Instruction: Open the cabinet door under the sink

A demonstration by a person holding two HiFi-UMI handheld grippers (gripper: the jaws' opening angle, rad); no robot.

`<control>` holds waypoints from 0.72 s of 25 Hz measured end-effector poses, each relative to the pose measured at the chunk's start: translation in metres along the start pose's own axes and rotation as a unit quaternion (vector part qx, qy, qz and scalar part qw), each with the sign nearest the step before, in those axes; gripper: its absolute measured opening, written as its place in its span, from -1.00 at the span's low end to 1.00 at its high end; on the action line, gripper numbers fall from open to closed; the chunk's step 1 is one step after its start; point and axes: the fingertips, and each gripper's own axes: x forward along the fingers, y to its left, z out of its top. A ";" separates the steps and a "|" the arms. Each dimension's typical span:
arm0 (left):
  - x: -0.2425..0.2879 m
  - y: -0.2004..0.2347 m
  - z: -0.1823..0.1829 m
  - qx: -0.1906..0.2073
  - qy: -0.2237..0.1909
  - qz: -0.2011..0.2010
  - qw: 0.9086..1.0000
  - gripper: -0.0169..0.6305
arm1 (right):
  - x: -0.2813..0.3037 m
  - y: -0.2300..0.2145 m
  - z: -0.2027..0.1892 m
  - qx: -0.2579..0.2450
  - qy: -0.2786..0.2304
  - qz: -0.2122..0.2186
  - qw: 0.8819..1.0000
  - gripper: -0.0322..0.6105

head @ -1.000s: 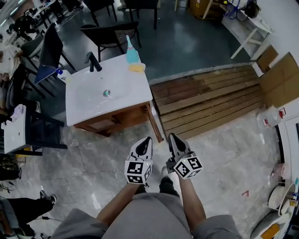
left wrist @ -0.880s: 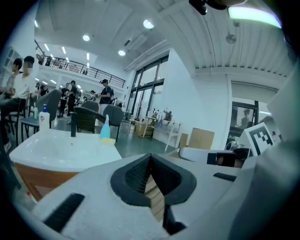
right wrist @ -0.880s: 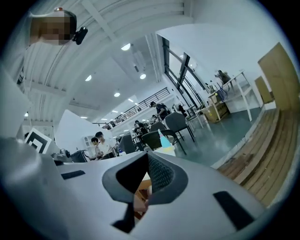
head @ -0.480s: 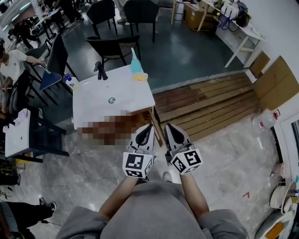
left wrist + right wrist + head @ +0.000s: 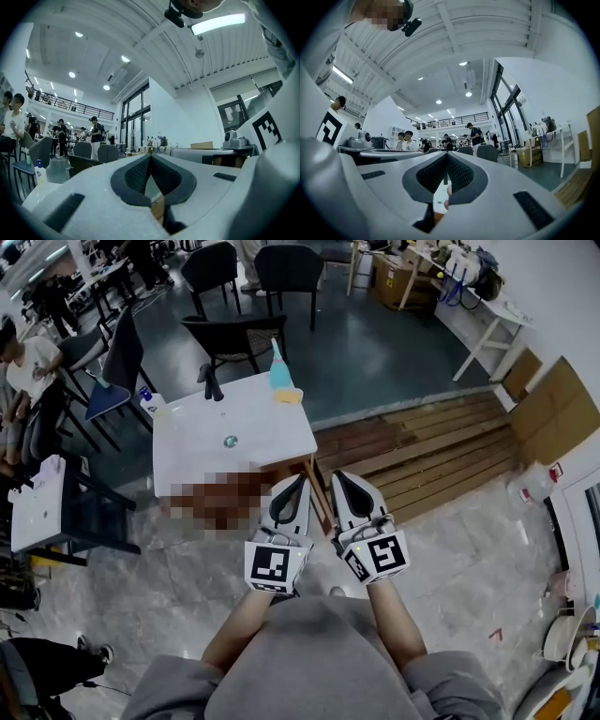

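Note:
The sink [image 5: 202,460] is a white top with a round drain [image 5: 231,441] and a black faucet [image 5: 212,382]. It rests on a wooden cabinet [image 5: 321,505], of which only the right corner post shows; the cabinet front is hidden. My left gripper [image 5: 298,481] and right gripper [image 5: 339,476] are held side by side, pointing up at that corner from just in front of it. Both are shut with nothing between the jaws. In the left gripper view the left gripper [image 5: 151,157] has its pads meeting at the tip. The right gripper [image 5: 447,154] looks the same in its own view.
A teal bottle [image 5: 280,374] and a yellow sponge [image 5: 290,395] stand at the sink's far right corner. Wooden decking [image 5: 422,446] lies to the right. Black chairs [image 5: 239,334] stand behind the sink, a dark side table [image 5: 56,512] to its left, and a seated person [image 5: 28,362] beyond.
The view has come closer to the sink. Both grippers have moved forward to the cabinet's right corner, still shut and side by side.

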 end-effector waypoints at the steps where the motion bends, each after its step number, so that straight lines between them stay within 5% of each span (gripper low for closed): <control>1: 0.000 0.001 0.002 0.000 -0.003 0.001 1.000 -0.92 | 0.001 0.002 0.002 -0.007 -0.002 0.002 1.000 -0.88; 18: 0.002 0.006 -0.003 -0.012 -0.002 0.006 1.000 -0.92 | 0.009 0.007 0.003 -0.035 -0.006 0.003 0.999 -0.88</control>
